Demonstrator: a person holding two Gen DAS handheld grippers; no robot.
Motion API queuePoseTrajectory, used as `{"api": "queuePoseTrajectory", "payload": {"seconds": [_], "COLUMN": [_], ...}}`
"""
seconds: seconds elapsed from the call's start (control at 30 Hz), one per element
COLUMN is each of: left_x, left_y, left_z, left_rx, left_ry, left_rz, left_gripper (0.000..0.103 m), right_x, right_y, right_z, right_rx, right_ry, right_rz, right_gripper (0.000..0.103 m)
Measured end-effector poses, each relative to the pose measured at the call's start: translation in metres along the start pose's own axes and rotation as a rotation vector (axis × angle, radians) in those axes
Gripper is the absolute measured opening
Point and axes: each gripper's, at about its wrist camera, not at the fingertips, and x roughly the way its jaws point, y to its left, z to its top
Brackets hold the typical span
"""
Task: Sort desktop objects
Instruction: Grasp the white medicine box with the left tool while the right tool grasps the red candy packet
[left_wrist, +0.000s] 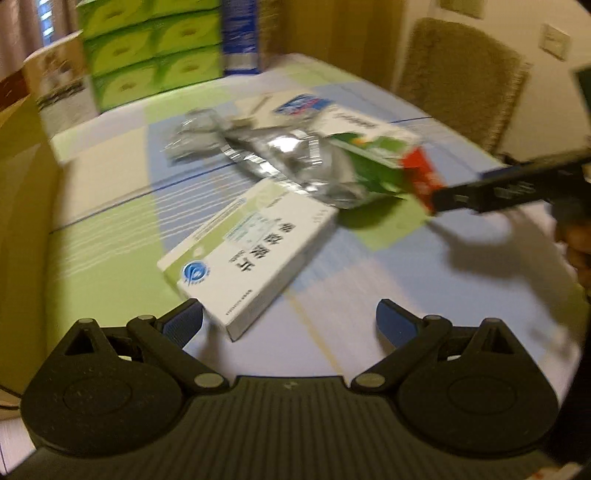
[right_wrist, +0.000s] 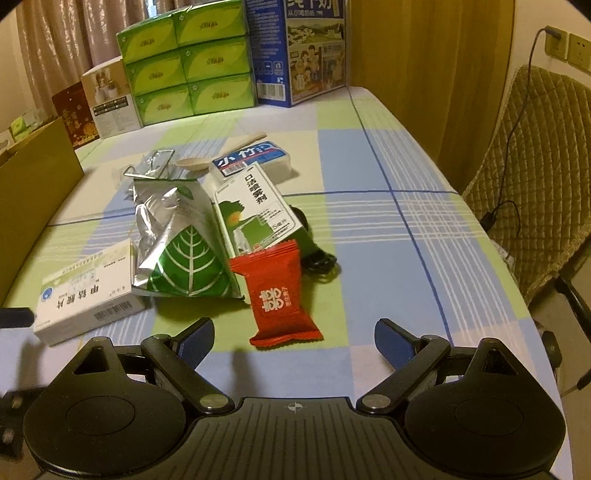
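We hold the right gripper (right_wrist: 294, 338) open; the red sachet (right_wrist: 279, 291) lies just ahead between its jaws, long axis toward us

Motion-blurred foil bag (left_wrist: 280, 158), black cable (right_wrist: 317, 258) half-hidden

My right gripper (right_wrist: 294, 338) hangs above the checked tablecloth (right_wrist: 388, 229) with its blue-padded fingers (right_wrist: 394, 345) spread wide and nothing between them. Just ahead lies a red snack packet (right_wrist: 279, 291), its top edge touching a green-and-white medicine box (right_wrist: 255, 208). Left of that sits a crumpled silver bag with a green leaf print (right_wrist: 184, 243), and further left a white pill box (right_wrist: 86, 291). Behind them lie a blue-labelled pack (right_wrist: 255, 158) and a pale spoon (right_wrist: 207, 157). Green tissue boxes (right_wrist: 188, 62) are stacked at the far edge.
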Motion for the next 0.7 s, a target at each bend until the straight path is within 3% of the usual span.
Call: {"api": "queuePoseTrajectory", "payload": {"seconds": [0.23,0.6,0.7], "left_x": [0.0,0.043,0.042], "left_y": [0.007,0.03,0.031], "left_z": [0.014,0.026,0.028], "left_rx": [0.119,0.162,0.097], "left_ry": [-0.035,0.06,0.08], "left_rz": [0.107,0.056,0.06], "left_gripper": [0.099,0.094,0.089], "right_x": [0.001,0.012,0.014], "right_y": [0.003,0.004,0.006], "right_z": [0.0,0.0,0.001], "right_rx": [-0.022,-0.039,-0.044], "right_ry": [0.0,0.013,0.004], "right_rz": [0.006,-0.003,0.0], "right_gripper": [0.091,0.091,0.091]}}
